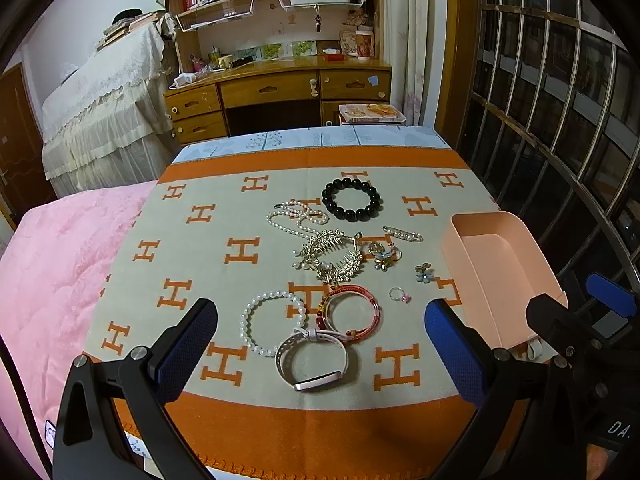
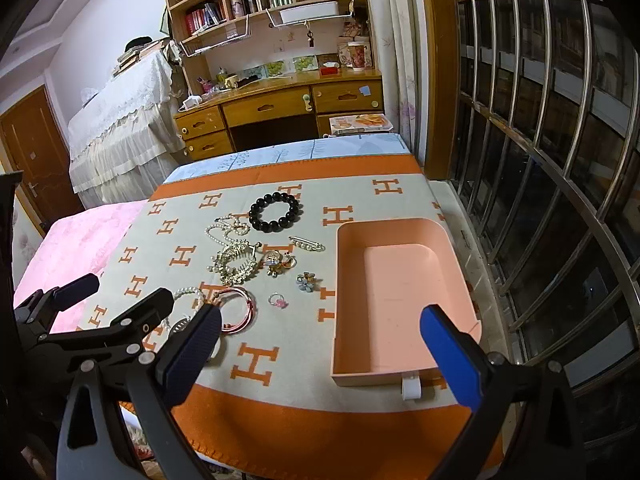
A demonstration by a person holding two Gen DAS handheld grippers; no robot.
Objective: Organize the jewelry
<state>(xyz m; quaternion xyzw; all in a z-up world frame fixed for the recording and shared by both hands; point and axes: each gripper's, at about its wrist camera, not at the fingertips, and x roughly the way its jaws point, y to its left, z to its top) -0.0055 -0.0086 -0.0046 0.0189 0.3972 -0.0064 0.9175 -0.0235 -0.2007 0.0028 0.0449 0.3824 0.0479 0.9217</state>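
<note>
Nearest to my left gripper (image 1: 320, 336) lay the white watch band (image 1: 311, 362), just under its wide-apart jaws, which held nothing. Going left to right on the blanket (image 1: 248, 384), I saw the pearl bracelet (image 1: 271, 322), the pink bangle (image 1: 352, 312), a small ring (image 1: 398, 294) and then the pink tray (image 2: 396, 296) with nothing in it. My right gripper (image 2: 320, 344) was also spread wide and held nothing, hanging over the near end of the tray. I judged that sorting had not begun. My next move looked like lowering the left gripper around the watch band and closing gently.
</note>
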